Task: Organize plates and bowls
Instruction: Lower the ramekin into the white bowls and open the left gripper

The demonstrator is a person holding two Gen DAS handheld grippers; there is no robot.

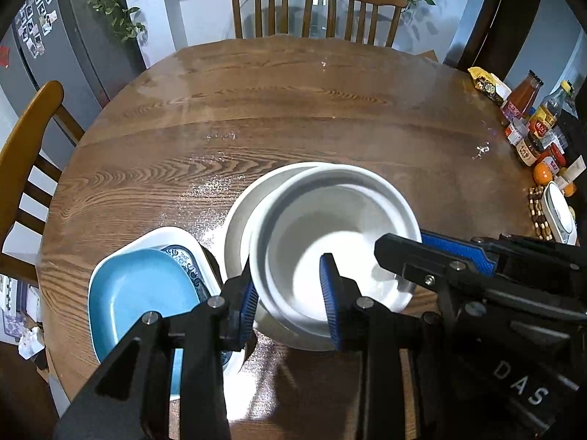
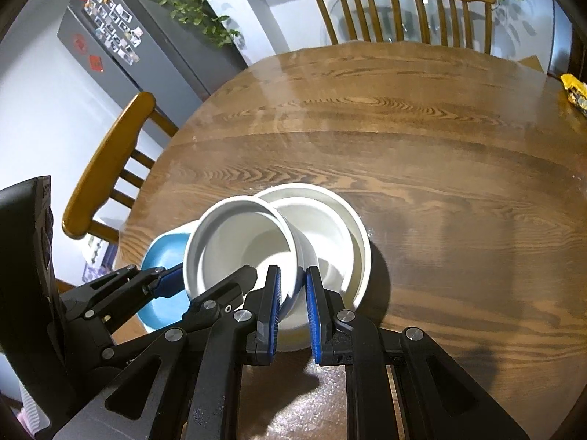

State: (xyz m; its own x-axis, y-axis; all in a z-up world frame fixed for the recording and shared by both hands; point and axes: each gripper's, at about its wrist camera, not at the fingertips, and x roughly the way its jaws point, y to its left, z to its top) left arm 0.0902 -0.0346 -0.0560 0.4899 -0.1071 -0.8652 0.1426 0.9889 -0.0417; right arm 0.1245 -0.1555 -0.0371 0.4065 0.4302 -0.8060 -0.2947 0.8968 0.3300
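we hold a white bowl (image 1: 330, 234) between both claws, each one gripping its rim. our left claw (image 1: 290, 300) is narrowed on the near left part of the rim, one blue pad outside the wall and the other inside the bowl. our right claw (image 2: 293, 306) pinches the rim's near right part the same way, its pads set close together with the wall between them. in the left wrist view the right claw reaches in from the right onto the bowl's edge. the bowl is tilted and sits partly over a wider white bowl (image 2: 345, 242) that rests on the wooden table (image 1: 293, 110) just ahead of the claws; we cannot tell whether the two bowls touch. to the left of the left claw, just beside it, a blue square plate (image 1: 146, 293) lies on a blue-patterned plate (image 1: 183, 256), itself on a white square plate (image 1: 168, 234). far to the right of the claws, bottles and jars (image 1: 532, 124) stand at the table's edge, and wooden chairs (image 1: 271, 3) stand beyond the far side.
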